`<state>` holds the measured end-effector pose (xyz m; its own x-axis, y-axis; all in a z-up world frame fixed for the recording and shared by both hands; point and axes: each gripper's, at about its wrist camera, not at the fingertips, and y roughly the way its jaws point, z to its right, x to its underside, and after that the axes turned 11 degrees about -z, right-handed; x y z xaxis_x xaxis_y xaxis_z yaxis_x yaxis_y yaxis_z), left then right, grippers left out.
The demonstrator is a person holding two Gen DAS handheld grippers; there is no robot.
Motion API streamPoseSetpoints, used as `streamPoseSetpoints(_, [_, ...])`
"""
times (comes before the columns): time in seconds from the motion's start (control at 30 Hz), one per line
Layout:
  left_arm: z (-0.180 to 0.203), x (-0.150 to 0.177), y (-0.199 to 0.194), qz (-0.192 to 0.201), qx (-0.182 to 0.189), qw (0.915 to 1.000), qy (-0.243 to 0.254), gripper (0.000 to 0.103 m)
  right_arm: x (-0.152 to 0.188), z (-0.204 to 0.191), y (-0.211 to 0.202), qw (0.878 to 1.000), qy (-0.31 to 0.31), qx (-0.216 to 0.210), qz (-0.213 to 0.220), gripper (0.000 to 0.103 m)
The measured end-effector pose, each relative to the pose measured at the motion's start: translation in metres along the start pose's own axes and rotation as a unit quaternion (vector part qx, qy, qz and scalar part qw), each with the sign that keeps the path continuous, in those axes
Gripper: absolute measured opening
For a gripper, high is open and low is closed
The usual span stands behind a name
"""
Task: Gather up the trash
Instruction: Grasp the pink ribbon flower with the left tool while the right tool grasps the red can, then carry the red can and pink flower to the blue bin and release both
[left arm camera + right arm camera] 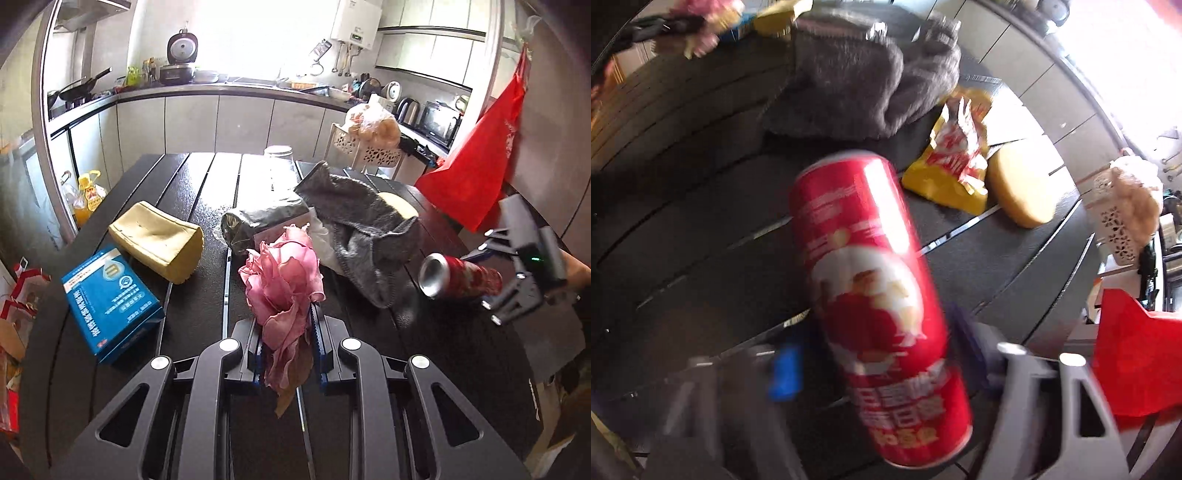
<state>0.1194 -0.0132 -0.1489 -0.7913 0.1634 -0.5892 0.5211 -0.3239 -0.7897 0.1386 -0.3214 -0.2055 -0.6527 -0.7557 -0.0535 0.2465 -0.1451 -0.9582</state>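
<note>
Over the near edge of the tabletop (192, 317), the left gripper (286, 354) is clenched on a crumpled pink wrapper (282, 284), lifted clear. Further right, the right gripper (495, 273) grasps a red can (875, 302) held above the slats. I'd keep both squeezes firm and carry level, steering wide of the grey towel (365, 229) behind.

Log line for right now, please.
left gripper: shut on pink wrapper | right gripper: around red can, grip unclear | table: cluttered
</note>
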Motion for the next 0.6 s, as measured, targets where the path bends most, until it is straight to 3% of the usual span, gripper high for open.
streamPoseSetpoints(0.23, [0.006,0.006,-0.008,0.001,0.015,0.9999,0.001,0.019,-0.002,0.004,0.003,0.999,0.035,-0.036,0.009,0.055])
streamPoseSetpoints(0.4, [0.009,0.010,-0.012,0.004,0.023,0.9997,0.002,0.019,0.020,0.016,-0.027,0.986,0.130,-0.071,0.071,0.055])
streamPoseSetpoints(0.5, [0.018,0.015,-0.020,0.008,0.030,0.9994,0.015,0.019,0.064,0.014,-0.066,0.960,0.217,-0.101,0.147,0.055])
streamPoseSetpoints(0.6, [0.036,0.022,-0.030,0.012,0.043,0.9980,0.043,0.019,0.150,-0.010,-0.108,0.915,0.314,-0.120,0.223,0.055])
